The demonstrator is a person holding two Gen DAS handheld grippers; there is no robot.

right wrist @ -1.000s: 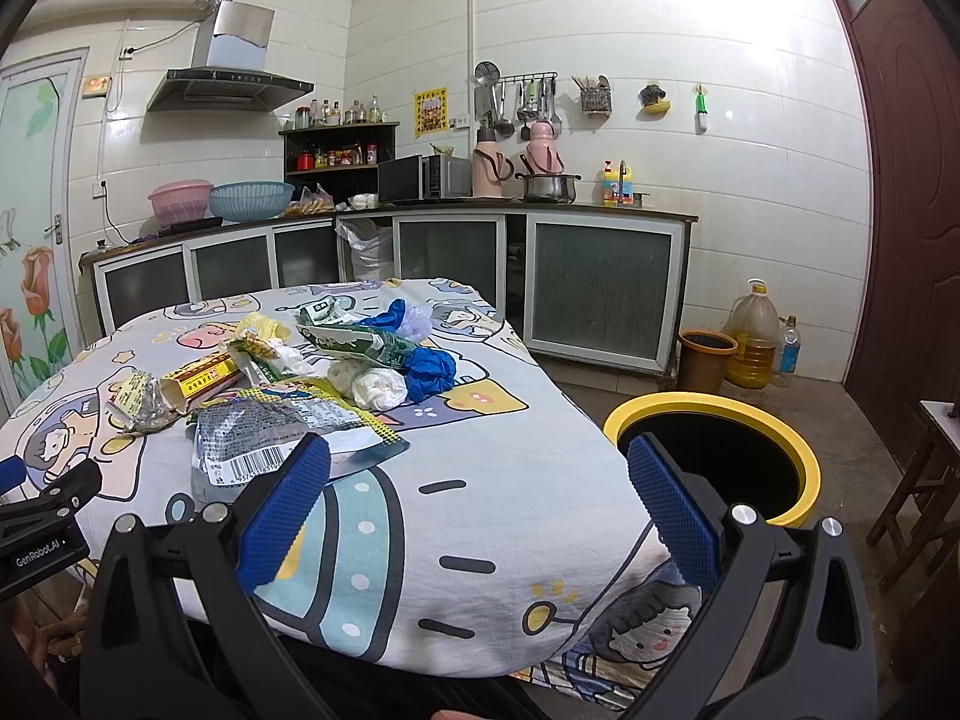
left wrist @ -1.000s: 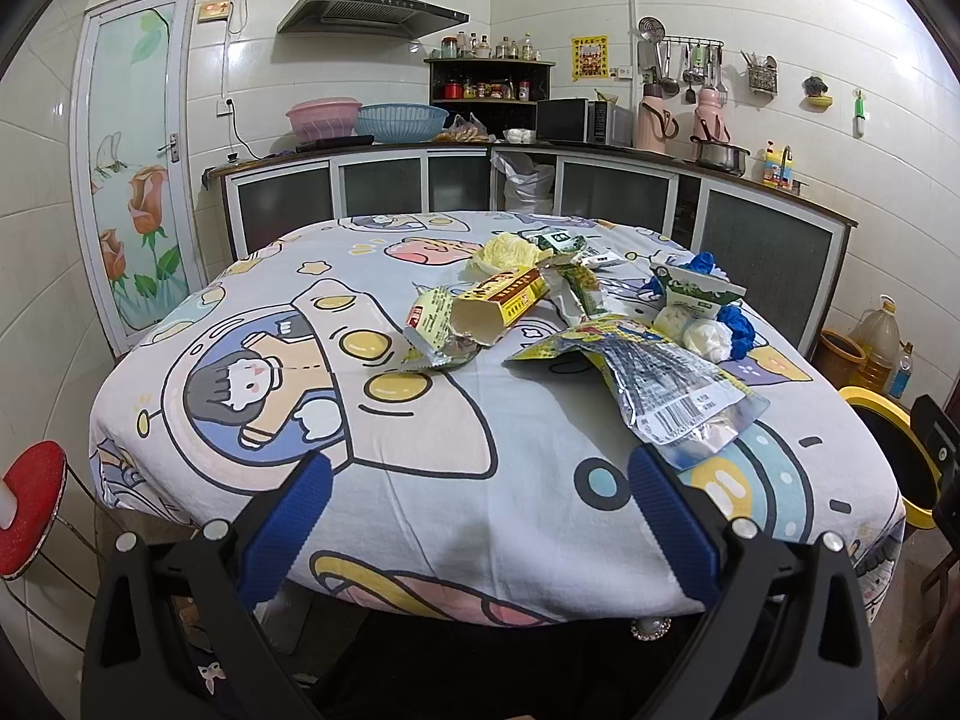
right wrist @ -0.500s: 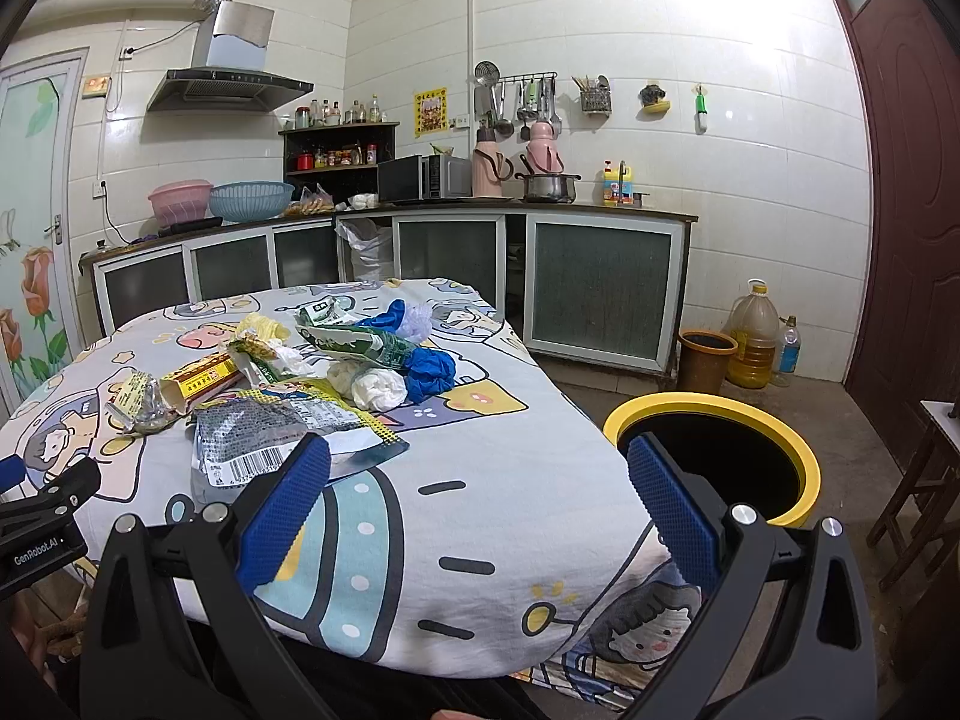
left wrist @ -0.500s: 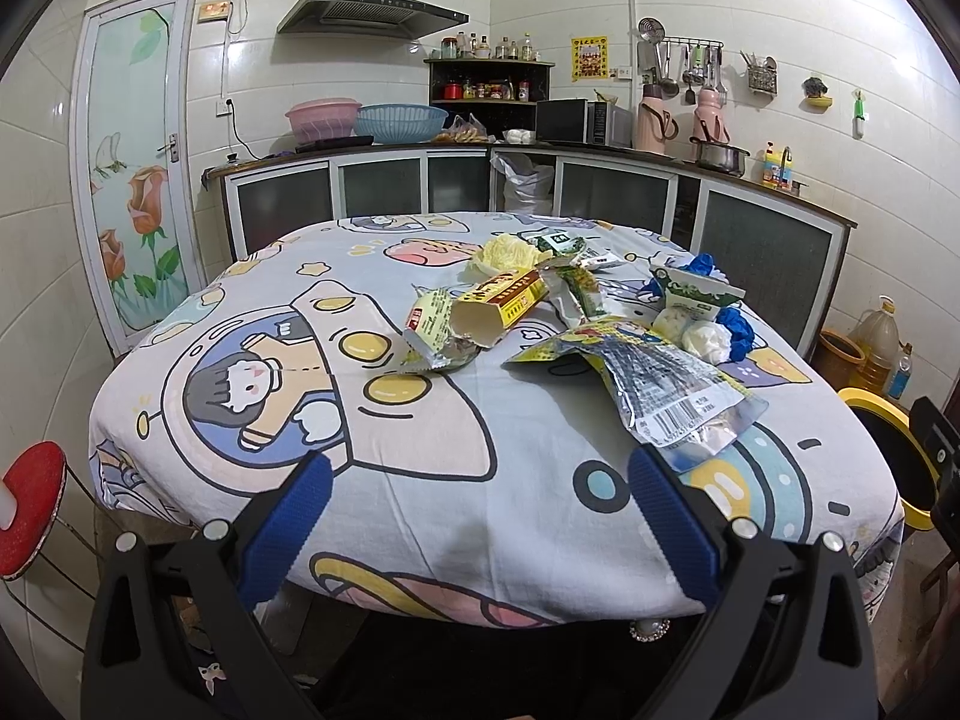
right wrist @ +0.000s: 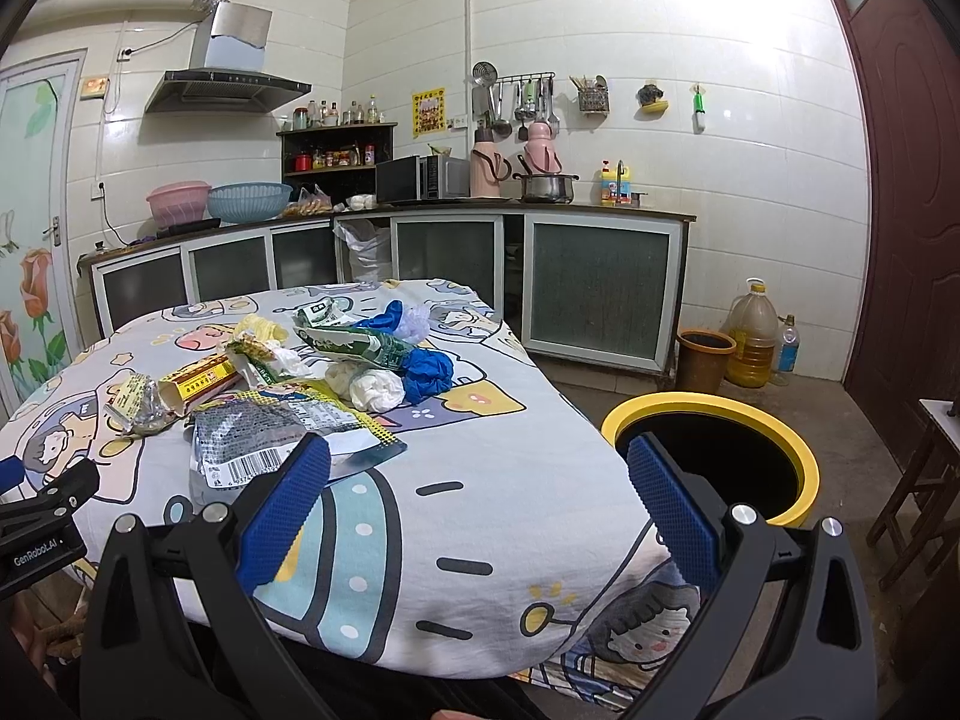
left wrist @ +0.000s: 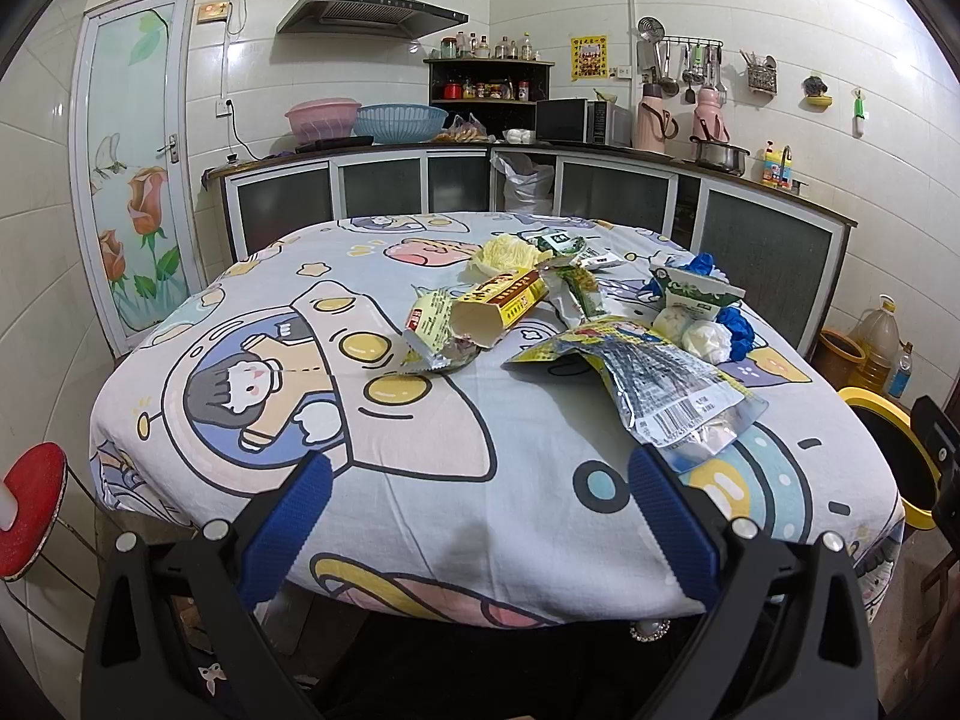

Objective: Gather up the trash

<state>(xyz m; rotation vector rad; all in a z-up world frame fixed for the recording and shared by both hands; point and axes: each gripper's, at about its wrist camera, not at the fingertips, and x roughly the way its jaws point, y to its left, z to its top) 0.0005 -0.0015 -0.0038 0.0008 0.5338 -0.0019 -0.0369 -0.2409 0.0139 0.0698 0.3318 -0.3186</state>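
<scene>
Trash lies in a heap on the round table's cartoon cloth (left wrist: 420, 498): a silver foil bag with a barcode (left wrist: 672, 396) (right wrist: 252, 450), a yellow carton lying open-ended (left wrist: 498, 306) (right wrist: 198, 384), white wads (left wrist: 702, 336) (right wrist: 375, 387), blue gloves (left wrist: 738, 330) (right wrist: 429, 375) and green wrappers (right wrist: 354, 345). A yellow-rimmed black bin (right wrist: 714, 456) (left wrist: 894, 450) stands on the floor right of the table. My left gripper (left wrist: 480, 480) hangs open over the near edge, short of the heap. My right gripper (right wrist: 480, 468) is open too, between the foil bag and the bin.
A red stool (left wrist: 30, 504) stands at the table's left. Counters with cabinets (right wrist: 594, 288) run along the back walls. An oil jug (right wrist: 750, 336), a brown pot (right wrist: 705, 357) and a bottle sit on the floor by the dark door. A wooden stool (right wrist: 924, 480) is at far right.
</scene>
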